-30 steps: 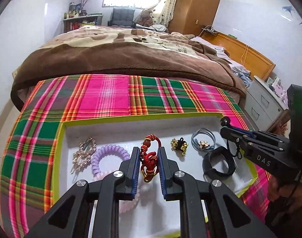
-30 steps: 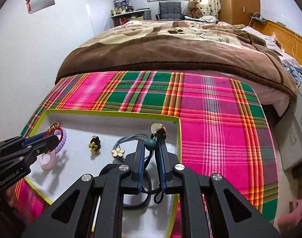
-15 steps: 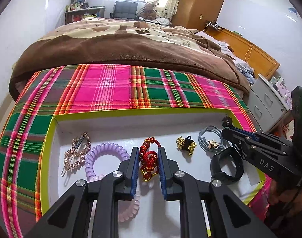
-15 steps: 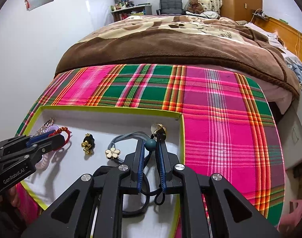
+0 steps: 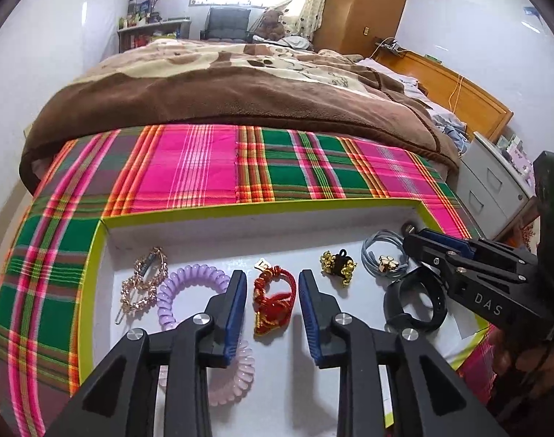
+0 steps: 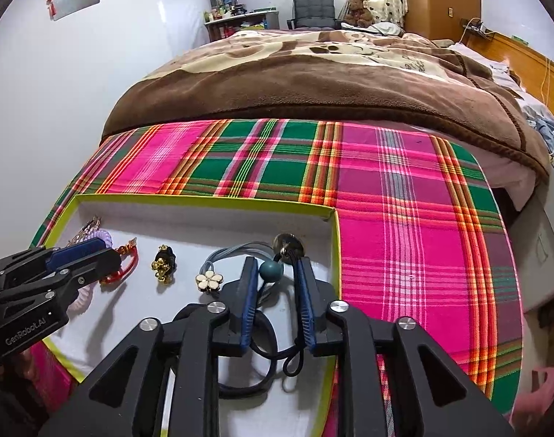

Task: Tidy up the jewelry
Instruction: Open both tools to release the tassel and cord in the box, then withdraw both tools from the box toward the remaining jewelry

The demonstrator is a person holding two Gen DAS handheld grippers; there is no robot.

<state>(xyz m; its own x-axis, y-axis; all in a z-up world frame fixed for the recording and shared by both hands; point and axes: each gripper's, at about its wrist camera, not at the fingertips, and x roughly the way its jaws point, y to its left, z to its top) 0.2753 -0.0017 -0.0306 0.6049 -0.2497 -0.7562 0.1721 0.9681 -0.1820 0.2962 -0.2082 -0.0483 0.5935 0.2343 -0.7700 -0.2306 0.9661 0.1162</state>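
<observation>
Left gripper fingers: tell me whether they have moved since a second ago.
Yes. The left gripper has opened: its fingers, earlier clamped on the red knotted bracelet, now stand apart from it; the bracelet lies on the tray.

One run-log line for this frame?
left hand-held gripper: open around red knotted cord bracelet | right hand-held gripper: open, teal bead black elastic between | white tray

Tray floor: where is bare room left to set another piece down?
A bare strip runs along the tray far wall, behind the row from the gold hair clip to the grey hair tie. More bare floor lies near the front, between the pink coil and the black band. The middle row is crowded.
</observation>
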